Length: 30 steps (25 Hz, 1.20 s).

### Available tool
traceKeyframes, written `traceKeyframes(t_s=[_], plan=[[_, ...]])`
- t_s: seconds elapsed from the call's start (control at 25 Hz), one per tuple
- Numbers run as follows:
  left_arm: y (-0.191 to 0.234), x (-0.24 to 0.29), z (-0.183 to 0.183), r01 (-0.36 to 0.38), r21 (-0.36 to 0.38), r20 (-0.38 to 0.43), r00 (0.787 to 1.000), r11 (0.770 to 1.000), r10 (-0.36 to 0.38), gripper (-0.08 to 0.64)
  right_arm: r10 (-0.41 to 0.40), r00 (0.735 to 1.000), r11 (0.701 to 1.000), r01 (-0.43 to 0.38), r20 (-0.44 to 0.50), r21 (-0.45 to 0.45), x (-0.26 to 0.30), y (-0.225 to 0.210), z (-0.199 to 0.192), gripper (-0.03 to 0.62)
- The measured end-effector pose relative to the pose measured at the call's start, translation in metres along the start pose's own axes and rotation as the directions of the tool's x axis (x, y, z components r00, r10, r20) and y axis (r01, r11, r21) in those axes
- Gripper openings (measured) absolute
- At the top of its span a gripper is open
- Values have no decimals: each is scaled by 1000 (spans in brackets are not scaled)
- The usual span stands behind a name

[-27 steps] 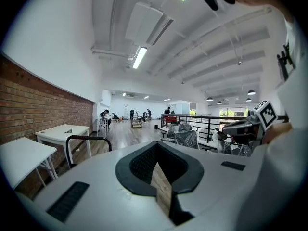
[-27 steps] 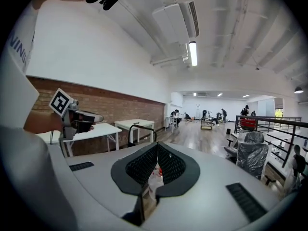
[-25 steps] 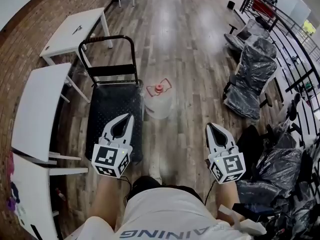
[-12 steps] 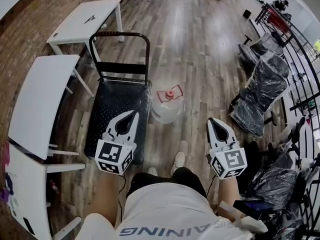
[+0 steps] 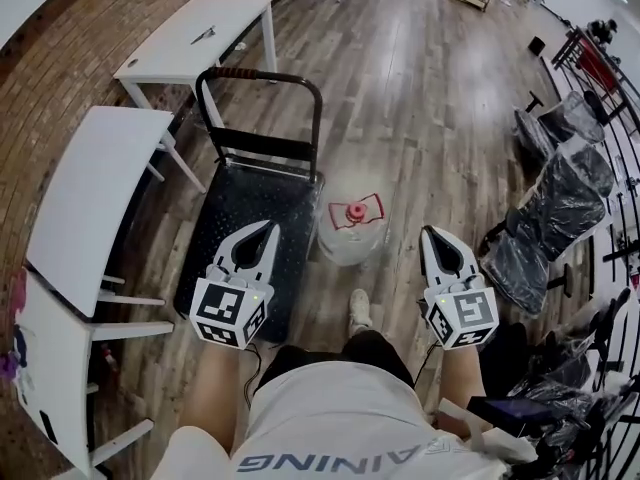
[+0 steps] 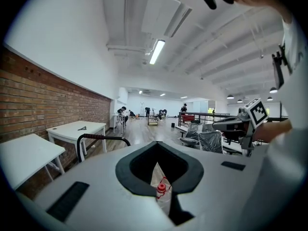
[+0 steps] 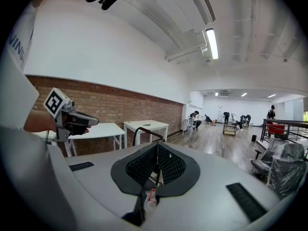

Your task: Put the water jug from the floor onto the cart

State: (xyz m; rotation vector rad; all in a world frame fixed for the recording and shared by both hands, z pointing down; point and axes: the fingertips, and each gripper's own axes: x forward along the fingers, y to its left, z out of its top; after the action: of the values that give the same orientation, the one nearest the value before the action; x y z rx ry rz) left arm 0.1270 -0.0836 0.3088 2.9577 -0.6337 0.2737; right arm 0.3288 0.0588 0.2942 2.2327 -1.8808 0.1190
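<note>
On the wooden floor [image 5: 400,118], one clear water jug [image 5: 352,236] with a red cap stands upright, just beside the right edge of the one black cart [image 5: 240,218], not on it. Two grippers hang nearer the person: the left gripper [image 5: 270,228] over the cart's deck, left of the jug, and the right gripper [image 5: 431,232] to the jug's right. Both have their jaws pressed together on nothing, apart from the jug. Three white tables [image 5: 195,38] stand along the brick wall [image 5: 60,58]
</note>
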Motion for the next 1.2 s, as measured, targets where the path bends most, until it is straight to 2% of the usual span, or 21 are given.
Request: traceKeyframes(t_s=[0.24, 0.52, 0.76, 0.92, 1.2], plan=[[10, 68, 3, -103, -36, -32, 994, 994, 102, 0, 107, 994, 994, -107, -27, -6, 73, -60, -12, 5], [22, 112, -10, -252, -75, -92, 965, 965, 245, 2, 263, 960, 965, -264, -99, 11, 151, -102, -53, 6], [34, 119, -50, -311, -91, -158, 942, 946, 295, 2, 311, 924, 949, -313, -220, 30, 207, -94, -118, 12], [43, 116, -87, -332, -90, -199, 930, 939, 310, 2, 336, 894, 940, -338, -297, 47, 231, -79, -172, 75], [61, 107, -150, -377, -125, -289, 899, 918, 329, 2, 326, 853, 942, -327, -407, 70, 264, -64, -263, 114]])
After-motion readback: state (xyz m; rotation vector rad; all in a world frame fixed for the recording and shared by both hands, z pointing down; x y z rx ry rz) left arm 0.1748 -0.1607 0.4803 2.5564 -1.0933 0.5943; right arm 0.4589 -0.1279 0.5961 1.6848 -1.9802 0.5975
